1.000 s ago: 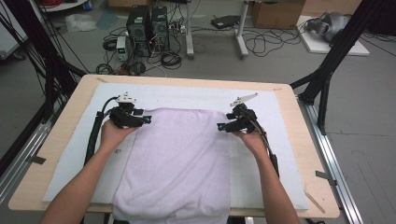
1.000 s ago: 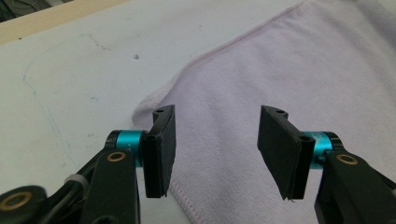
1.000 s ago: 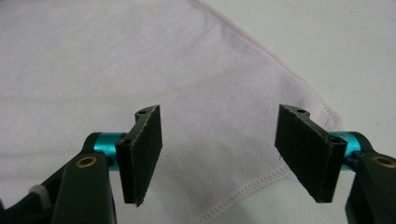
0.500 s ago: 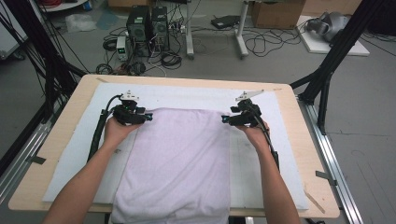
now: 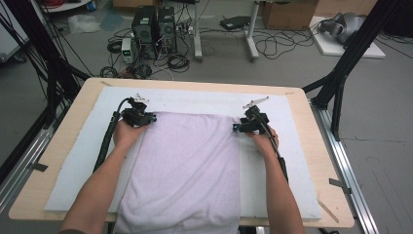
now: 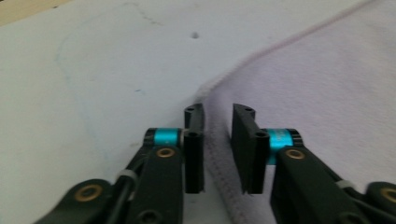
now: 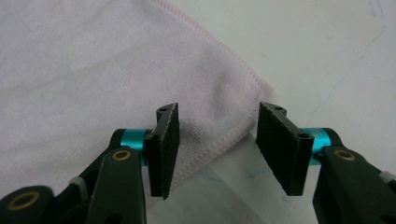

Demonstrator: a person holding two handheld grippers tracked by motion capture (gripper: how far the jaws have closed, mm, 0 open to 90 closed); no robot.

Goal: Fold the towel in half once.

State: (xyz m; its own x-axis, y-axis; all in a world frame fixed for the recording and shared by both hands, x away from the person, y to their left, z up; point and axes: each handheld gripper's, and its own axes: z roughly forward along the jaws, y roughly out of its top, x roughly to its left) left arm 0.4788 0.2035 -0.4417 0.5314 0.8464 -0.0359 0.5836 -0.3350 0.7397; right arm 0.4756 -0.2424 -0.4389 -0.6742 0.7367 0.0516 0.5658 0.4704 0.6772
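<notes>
A pale lilac towel (image 5: 185, 165) lies flat on the white mat (image 5: 195, 97), its near end hanging over the table's front edge. My left gripper (image 5: 151, 118) sits at the towel's far left corner. In the left gripper view its jaws (image 6: 218, 108) have just been closing and stand narrow, pinching the stitched hem of the towel (image 6: 327, 84). My right gripper (image 5: 236, 127) is at the far right corner. Its jaws (image 7: 219, 108) have also been closing but are still open, straddling the corner of the towel (image 7: 93, 70) without touching it.
The mat covers most of the wooden table (image 5: 321, 146), leaving bare wood along the edges. Cables trail from both grippers along the forearms. Computers, cables and black frame legs stand on the floor beyond the table.
Both hands have sunk a little onto the towel's far corners. The towel itself has not shifted.
</notes>
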